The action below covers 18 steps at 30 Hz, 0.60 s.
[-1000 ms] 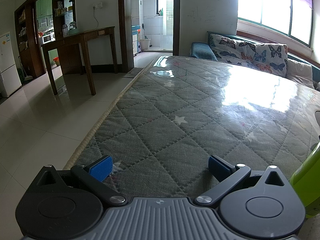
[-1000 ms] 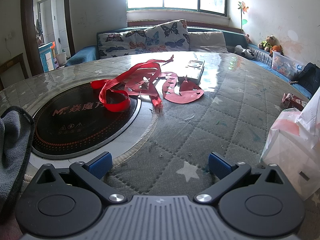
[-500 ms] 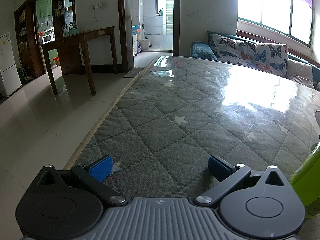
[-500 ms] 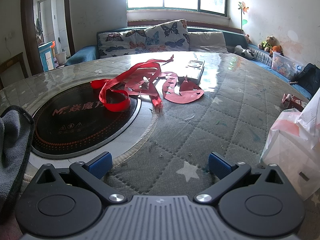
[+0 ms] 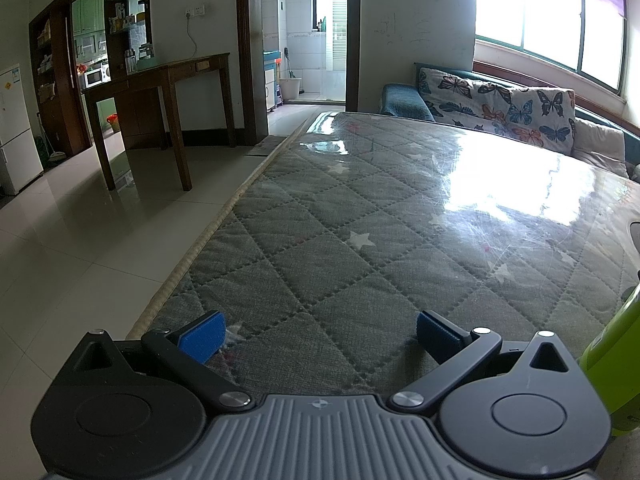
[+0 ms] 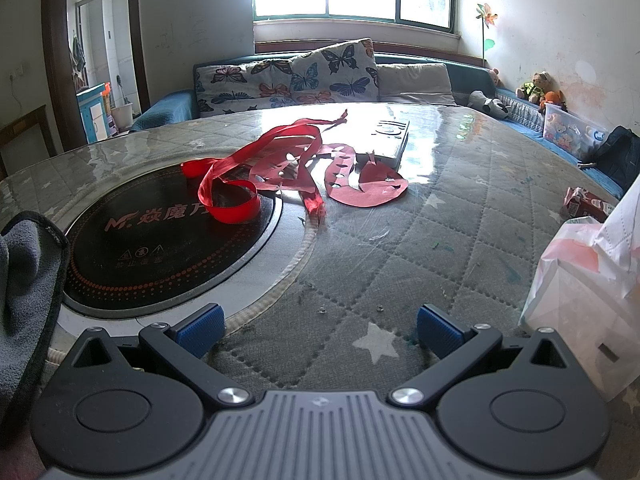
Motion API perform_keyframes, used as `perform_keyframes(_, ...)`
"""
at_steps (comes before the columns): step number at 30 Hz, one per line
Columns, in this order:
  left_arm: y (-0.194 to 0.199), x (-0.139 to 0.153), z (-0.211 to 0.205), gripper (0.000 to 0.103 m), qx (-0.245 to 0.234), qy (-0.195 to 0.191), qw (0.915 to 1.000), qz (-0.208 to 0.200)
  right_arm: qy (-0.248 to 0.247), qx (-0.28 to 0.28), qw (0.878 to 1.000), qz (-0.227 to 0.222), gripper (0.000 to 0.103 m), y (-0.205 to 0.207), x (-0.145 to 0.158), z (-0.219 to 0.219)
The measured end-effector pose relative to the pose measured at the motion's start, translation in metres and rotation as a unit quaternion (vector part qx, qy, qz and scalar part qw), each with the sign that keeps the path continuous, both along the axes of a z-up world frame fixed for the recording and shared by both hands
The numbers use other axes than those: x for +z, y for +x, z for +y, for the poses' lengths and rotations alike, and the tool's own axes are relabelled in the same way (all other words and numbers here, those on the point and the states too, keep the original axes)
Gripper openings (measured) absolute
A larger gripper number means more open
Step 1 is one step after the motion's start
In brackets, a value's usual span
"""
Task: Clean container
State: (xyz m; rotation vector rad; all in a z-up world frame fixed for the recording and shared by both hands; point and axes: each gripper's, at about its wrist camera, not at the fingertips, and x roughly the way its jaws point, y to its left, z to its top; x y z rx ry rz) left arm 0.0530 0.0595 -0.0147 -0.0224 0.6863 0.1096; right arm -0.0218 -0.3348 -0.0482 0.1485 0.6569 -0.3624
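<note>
Nothing has moved since before: your left gripper and right gripper stay wide open and empty over the quilted table, green container beside the left one.

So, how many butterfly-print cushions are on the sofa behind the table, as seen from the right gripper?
2. One butterfly cushion lies low at the left; the other butterfly cushion stands taller beside it, next to a plain cushion. More may be hidden.
</note>
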Motion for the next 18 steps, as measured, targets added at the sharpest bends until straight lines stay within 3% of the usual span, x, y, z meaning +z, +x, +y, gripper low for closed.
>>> perform_keyframes(18, -0.0003, 0.0013, -0.0013, 0.103, 0.000, -0.001, 1.0000, 0.000, 0.000, 0.000, 1.000, 0.000, 0.103, -0.0001, 0.0000, -0.0002)
